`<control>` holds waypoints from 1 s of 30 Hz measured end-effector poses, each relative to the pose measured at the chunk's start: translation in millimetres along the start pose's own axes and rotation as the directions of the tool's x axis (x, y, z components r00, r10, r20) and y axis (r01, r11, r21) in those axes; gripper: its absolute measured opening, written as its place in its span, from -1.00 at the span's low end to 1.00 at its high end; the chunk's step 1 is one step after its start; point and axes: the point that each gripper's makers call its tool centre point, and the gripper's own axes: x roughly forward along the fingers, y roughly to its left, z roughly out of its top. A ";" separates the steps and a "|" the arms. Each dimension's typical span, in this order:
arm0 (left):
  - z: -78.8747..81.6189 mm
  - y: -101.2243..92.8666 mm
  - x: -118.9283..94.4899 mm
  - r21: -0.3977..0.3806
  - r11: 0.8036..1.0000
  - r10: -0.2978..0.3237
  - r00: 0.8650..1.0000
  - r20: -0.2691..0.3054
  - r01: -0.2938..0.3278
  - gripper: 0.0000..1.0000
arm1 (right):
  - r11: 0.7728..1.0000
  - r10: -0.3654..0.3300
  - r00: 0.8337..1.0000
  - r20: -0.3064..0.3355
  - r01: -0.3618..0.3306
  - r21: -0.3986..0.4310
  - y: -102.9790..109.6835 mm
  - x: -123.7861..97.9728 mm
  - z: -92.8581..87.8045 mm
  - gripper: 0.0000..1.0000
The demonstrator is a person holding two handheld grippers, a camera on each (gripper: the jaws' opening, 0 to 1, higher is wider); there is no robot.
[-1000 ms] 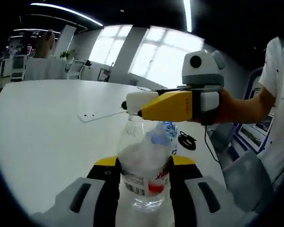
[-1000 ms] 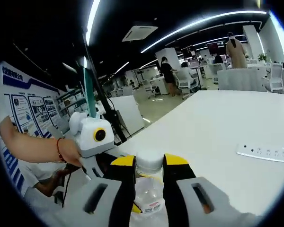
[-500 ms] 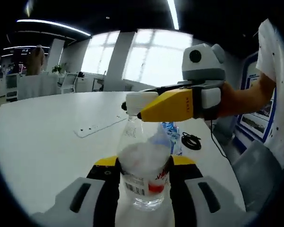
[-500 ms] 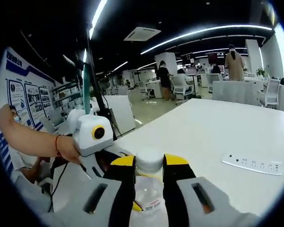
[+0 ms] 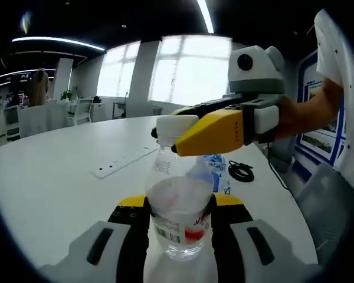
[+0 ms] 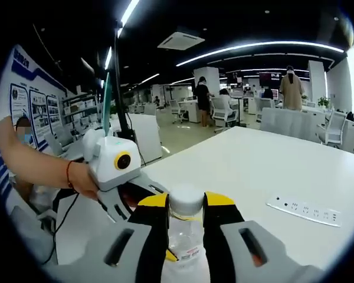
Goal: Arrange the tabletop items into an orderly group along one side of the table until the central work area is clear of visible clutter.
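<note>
A clear plastic water bottle with a red and white label stands upright between the jaws of my left gripper, which is shut on its body. From the right, my right gripper reaches in with yellow jaws shut on the bottle's white cap. In the right gripper view that cap sits pinched between my right gripper's yellow-tipped jaws. The left gripper comes in low from the left, held by a hand.
A white power strip lies on the white table, also seen as the power strip. Behind the bottle are a blue and white packet and a coiled black cable. People, chairs and desks fill the room beyond.
Both views have swung a little with the hands, so the power strip and background sit differently. Both grips on the bottle are unchanged.
</note>
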 end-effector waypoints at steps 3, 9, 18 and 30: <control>-0.9 -0.3 1.7 0.020 1.000 0.008 1.000 -0.009 -0.007 -0.20 | 1.000 -0.003 1.000 -0.005 0.003 -0.015 -0.1 -0.9 -1.5 -0.62; -3.2 -1.3 1.6 0.026 1.000 0.000 1.000 -0.009 0.000 -0.20 | 1.000 -0.007 1.000 -0.012 0.007 -0.023 0.5 -2.1 -4.4 -0.62; -10.0 -3.1 -0.9 0.028 1.000 0.000 1.000 -0.016 0.001 -0.21 | 0.998 -0.004 0.999 -0.034 0.002 -0.062 6.6 -0.1 -11.0 -0.62; -13.8 -6.5 -3.5 0.029 1.000 -0.005 1.000 -0.026 0.006 -0.21 | 0.994 -0.012 0.998 -0.064 0.005 -0.105 12.3 -1.7 -15.2 -0.61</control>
